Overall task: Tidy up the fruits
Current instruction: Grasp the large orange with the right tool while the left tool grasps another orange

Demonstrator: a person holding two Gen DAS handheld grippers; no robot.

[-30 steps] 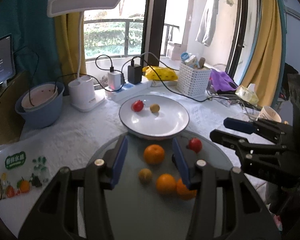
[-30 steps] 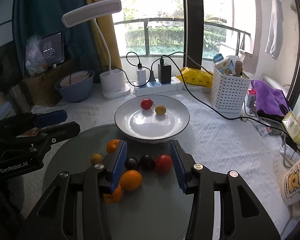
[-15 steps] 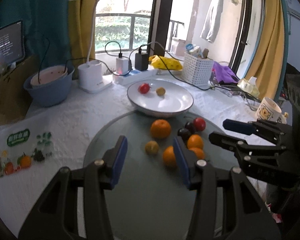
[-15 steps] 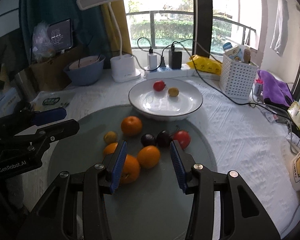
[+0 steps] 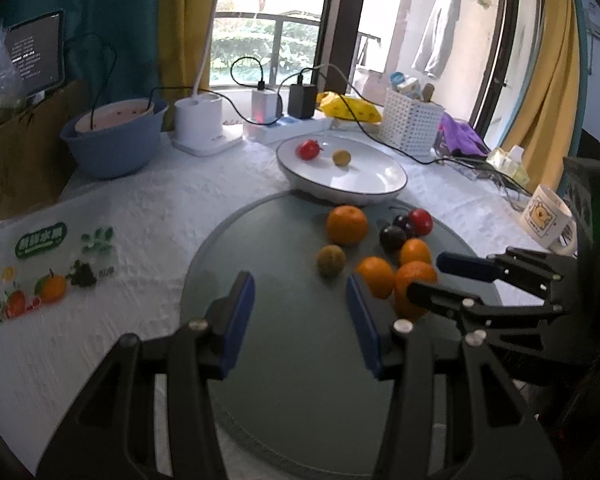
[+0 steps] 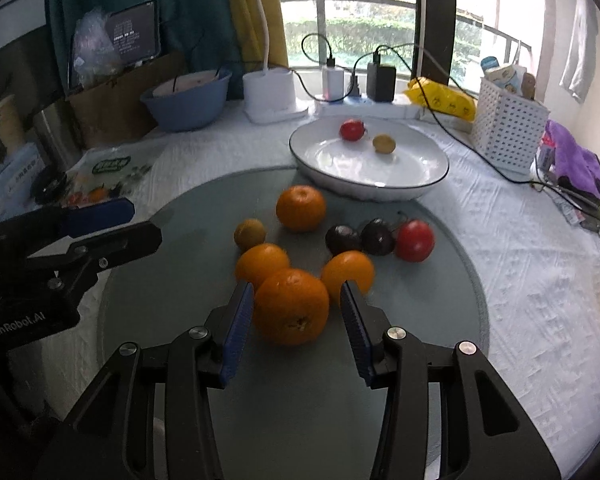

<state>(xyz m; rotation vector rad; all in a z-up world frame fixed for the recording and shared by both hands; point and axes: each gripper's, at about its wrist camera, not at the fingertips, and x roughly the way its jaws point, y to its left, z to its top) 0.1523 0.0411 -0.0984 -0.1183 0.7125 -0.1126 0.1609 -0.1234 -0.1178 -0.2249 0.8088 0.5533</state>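
Observation:
Several fruits lie on a round grey glass disc (image 6: 148,272): a big orange (image 6: 291,306), more oranges (image 6: 301,207), two dark plums (image 6: 343,239), a red fruit (image 6: 415,241) and a small yellow-brown fruit (image 6: 250,234). A white plate (image 6: 412,176) behind them holds a red fruit (image 6: 352,130) and a small yellow fruit (image 6: 384,144). My right gripper (image 6: 296,300) is open, its fingers either side of the big orange, not touching. My left gripper (image 5: 300,296) is open and empty over the disc, left of the fruit pile (image 5: 376,276).
A blue bowl (image 5: 112,148), white lamp base (image 5: 198,124), power strip with chargers and cables (image 5: 280,120), white basket (image 5: 412,120) and yellow packet stand behind the plate. A mug (image 5: 546,216) stands at the right. A printed plastic bag (image 5: 48,256) lies left.
Both grippers have pulled back and lowered. The right gripper's fingers now straddle the big orange; the left gripper has shifted left of the pile. Both stay open.

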